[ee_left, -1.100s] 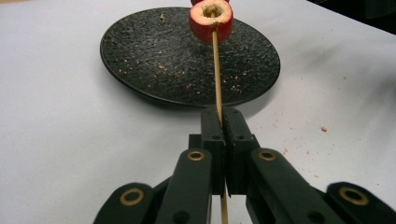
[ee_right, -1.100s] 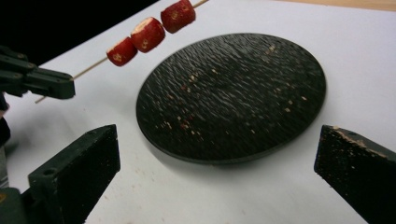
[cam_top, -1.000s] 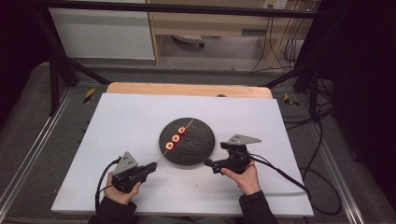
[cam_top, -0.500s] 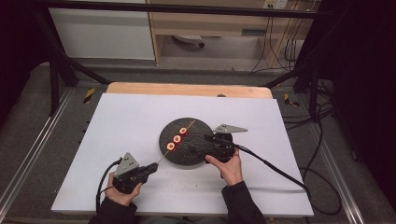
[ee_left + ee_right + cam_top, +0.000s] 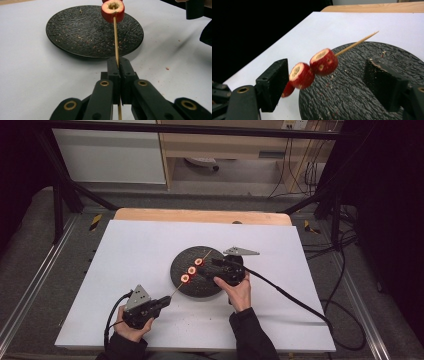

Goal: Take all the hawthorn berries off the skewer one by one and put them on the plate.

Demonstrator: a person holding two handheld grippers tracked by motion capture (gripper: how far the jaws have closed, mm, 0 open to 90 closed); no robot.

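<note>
Left gripper (image 5: 159, 303) clamped on the near end of a thin wooden skewer (image 5: 116, 37), low over the white worktop (image 5: 130, 250), near and left of the dark round plate (image 5: 192, 287). Three red fruit slices (image 5: 324, 62) threaded along the skewer, held above the plate. Right gripper (image 5: 325, 82) over the plate, jaws lately narrowing, astride the slices, seemingly not yet pressing them.

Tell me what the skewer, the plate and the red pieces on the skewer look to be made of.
Skewer: thin, pale and matte with a pointed tip, so probably bamboo or wood.
Plate: black with a rough, pitted, slightly glossy surface; likely stoneware or slate-look ceramic, though it could be moulded plastic.
Red pieces: shiny red skin with pale, cored flesh, like fruit, perhaps hawthorn; whether real or imitation is unclear.
</note>
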